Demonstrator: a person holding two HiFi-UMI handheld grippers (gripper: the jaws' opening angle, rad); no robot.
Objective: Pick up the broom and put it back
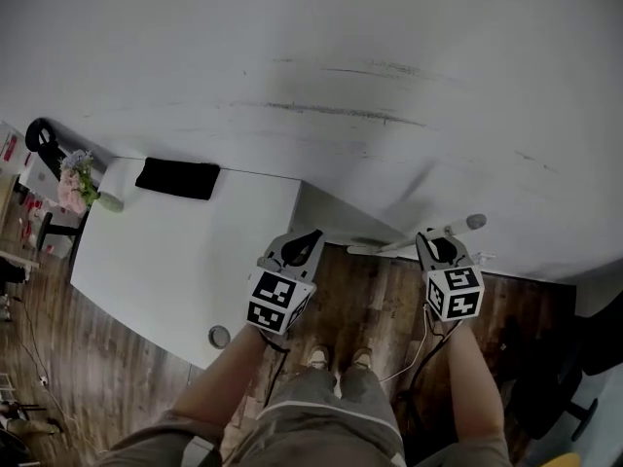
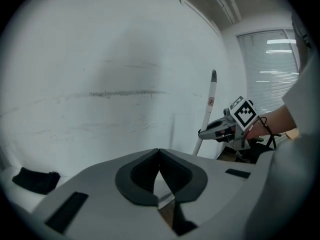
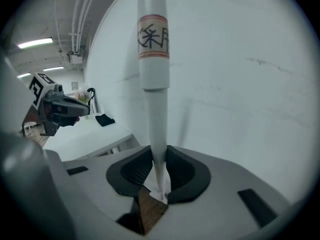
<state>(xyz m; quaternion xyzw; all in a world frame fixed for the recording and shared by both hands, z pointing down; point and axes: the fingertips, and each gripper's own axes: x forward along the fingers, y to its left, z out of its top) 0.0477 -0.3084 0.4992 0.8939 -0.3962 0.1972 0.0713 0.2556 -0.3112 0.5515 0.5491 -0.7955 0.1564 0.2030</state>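
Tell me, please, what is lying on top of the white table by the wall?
A flat black object lies near the wall, and a bunch of pink flowers stands at the white table's far end. The left gripper hides part of its near edge.

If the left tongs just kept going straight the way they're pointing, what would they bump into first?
Probably the scuffed white wall: the left tongs, shut and empty, face it with nothing in between. The white table lies below and to the left, though depth is hard to judge.
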